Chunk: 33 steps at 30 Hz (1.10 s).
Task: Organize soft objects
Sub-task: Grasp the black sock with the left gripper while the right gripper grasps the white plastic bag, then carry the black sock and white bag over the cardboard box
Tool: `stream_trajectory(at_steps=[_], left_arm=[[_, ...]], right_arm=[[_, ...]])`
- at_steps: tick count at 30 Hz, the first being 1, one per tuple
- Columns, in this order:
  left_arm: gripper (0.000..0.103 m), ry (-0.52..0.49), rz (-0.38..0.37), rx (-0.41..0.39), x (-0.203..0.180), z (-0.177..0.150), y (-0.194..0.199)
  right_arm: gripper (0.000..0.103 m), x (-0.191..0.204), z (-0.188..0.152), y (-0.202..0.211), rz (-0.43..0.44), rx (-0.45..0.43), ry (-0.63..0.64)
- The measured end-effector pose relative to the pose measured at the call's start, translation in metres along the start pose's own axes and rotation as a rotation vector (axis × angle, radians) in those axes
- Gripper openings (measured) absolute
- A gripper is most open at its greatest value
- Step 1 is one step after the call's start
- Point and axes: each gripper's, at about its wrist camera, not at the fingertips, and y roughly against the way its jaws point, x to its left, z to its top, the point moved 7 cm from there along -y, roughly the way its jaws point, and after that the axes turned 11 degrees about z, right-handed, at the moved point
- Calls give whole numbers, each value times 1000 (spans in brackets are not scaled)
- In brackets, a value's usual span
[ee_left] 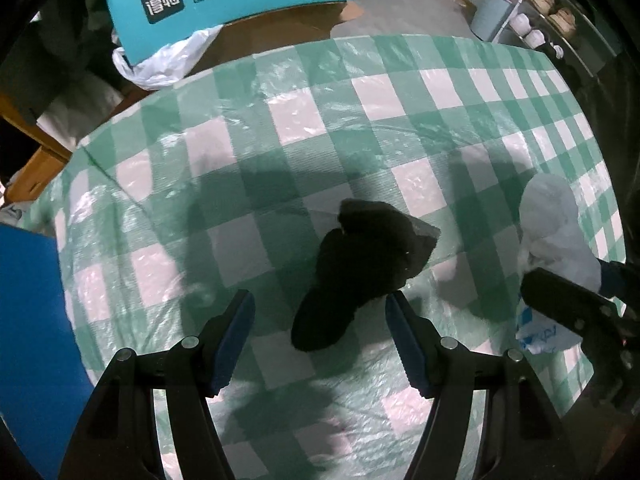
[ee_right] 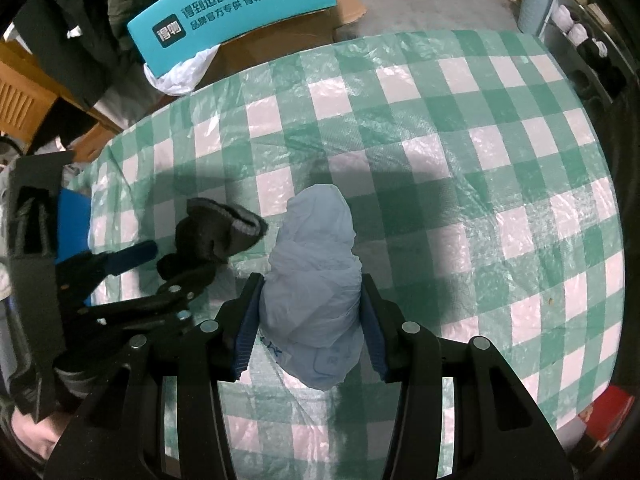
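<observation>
The left gripper (ee_left: 320, 316) stands open over the green-and-white checked plastic tablecloth (ee_left: 304, 120), a black fuzzy sock (ee_left: 360, 268) lying between its fingertips, unpressed. Beside it, the right gripper (ee_right: 310, 308) clamps a crumpled pale-blue plastic bag (ee_right: 316, 280).

Bench cover (ee_right: 460, 128): green and white check under a glossy clear film.
Soft dark bundle (ee_left: 360, 276): black, with a grey ribbed edge.
Wrapped bundle (ee_right: 316, 280): pale bluish white, with small blue print near its near end.
Left tool (ee_left: 320, 340): black frame, blue pads.
Right tool (ee_right: 310, 320): black frame, blue pads.
Far box (ee_right: 236, 8): turquoise with white lettering and a black logo square.
</observation>
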Motion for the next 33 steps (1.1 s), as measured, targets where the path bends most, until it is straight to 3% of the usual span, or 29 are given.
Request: stream_trajectory(at_steps=[12, 13, 16, 33], left_arm=[[69, 23, -21, -4, -11, 15, -9], [67, 27, -21, -9, -10, 15, -7], [41, 36, -43, -21, -10, 13, -4], [40, 1, 68, -97, 24, -9, 33]], right_arm=[[46, -7, 0, 7, 6, -13, -26], [46, -6, 1, 7, 7, -14, -26], [46, -5, 1, 7, 8, -15, -22], [46, 15, -2, 15, -14, -28, 63]])
